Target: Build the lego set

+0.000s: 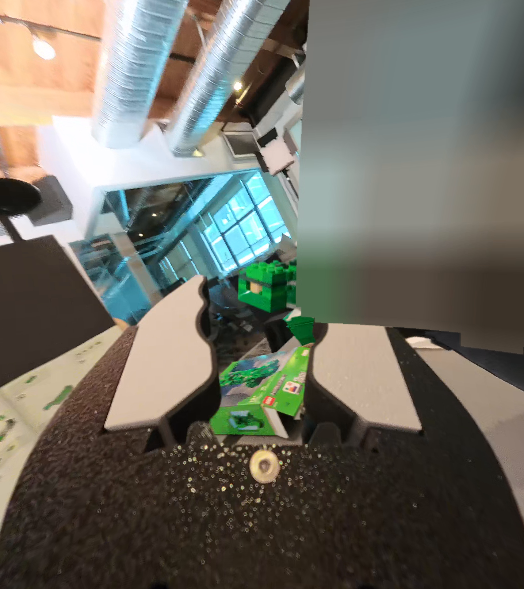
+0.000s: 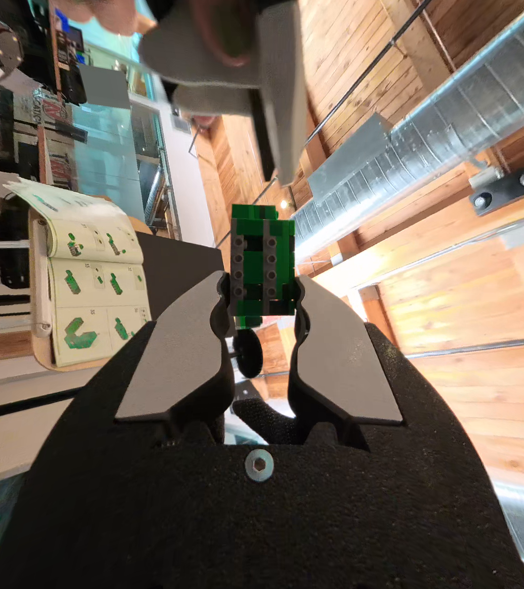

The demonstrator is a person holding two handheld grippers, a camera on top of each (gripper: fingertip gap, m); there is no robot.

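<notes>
Two tongs are mine, and only one has work in it. My right gripper (image 2: 262,288) is clamped on the green lego assembly (image 2: 262,264), which sits at the centre of the right wrist view with its grey studded strips facing the camera; the fingertips bite only its lower end, and most of the block stands out beyond them. A small black wheel-like piece (image 2: 248,357) hangs below it between the fingers; I cannot tell whether it is attached.

My left gripper (image 1: 259,318) is spread apart and holds nothing. In its view the same green block shows at centre right, half hidden by the blur, with the green set box (image 1: 263,398) lying lower down between the fingers.

The instruction booklet (image 2: 91,274) lies open at the left of the right wrist view.

To do this step well, I judge I should keep the right grip firm and steady, check the open page for which face takes the next part, then bring the left tongs squarely against that face. With so shallow a hold, a sideways push would likely twist the block out.
</notes>
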